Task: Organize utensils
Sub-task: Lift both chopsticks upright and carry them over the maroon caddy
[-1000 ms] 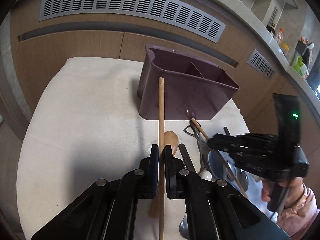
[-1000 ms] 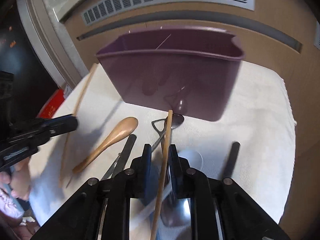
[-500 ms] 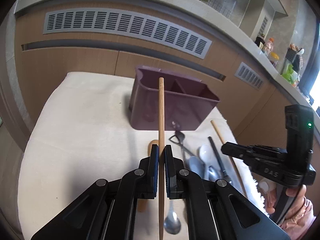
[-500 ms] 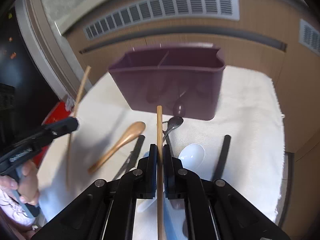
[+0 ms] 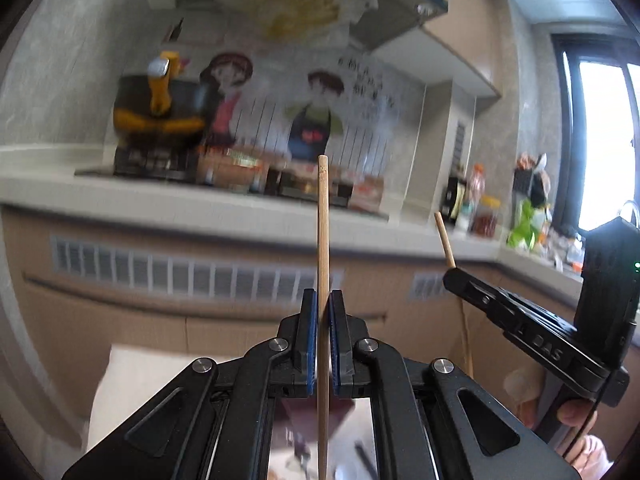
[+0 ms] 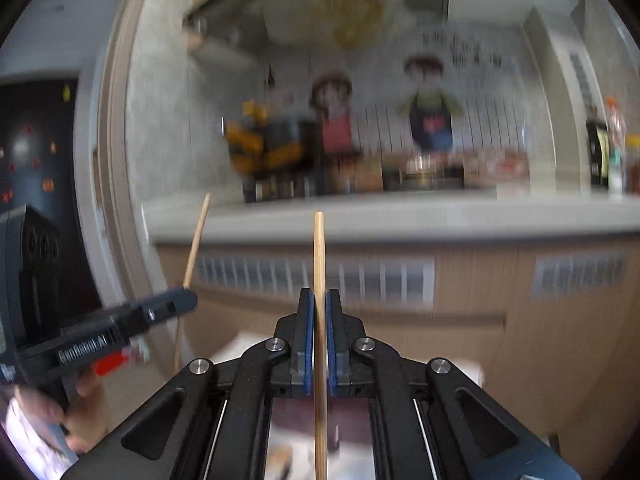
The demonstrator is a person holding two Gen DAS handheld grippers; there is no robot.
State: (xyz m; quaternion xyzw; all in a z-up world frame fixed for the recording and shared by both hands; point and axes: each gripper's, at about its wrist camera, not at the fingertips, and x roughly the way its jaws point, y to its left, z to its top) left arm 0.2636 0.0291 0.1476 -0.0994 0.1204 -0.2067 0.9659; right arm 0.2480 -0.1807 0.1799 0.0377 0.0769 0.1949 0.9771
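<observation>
My left gripper point(image 5: 323, 300) is shut on a wooden chopstick point(image 5: 322, 224) that stands upright between its blue pads. My right gripper point(image 6: 319, 300) is shut on a second wooden chopstick point(image 6: 319, 256), also upright. Each gripper shows in the other's view: the right gripper point(image 5: 450, 278) with its chopstick point(image 5: 443, 236) at the right, the left gripper point(image 6: 188, 300) with its chopstick point(image 6: 198, 236) at the left. Both point nearly level at the kitchen counter. A sliver of the purple utensil holder point(image 5: 304, 412) shows under my left fingers, with blurred utensils on white cloth point(image 5: 132, 380) below.
A kitchen counter point(image 5: 200, 204) runs across ahead, with a stove and pot point(image 5: 160, 108), jars and bottles point(image 5: 480, 204) at the right. Wooden cabinet fronts with vent grilles point(image 5: 180, 268) stand below it. A hand point(image 6: 86, 408) holds the left gripper's handle.
Both grippers rose sharply with their chopsticks and tilted up to near level. The purple holder and the utensils on the cloth dropped almost out of view; the counter and wall now fill both views.
</observation>
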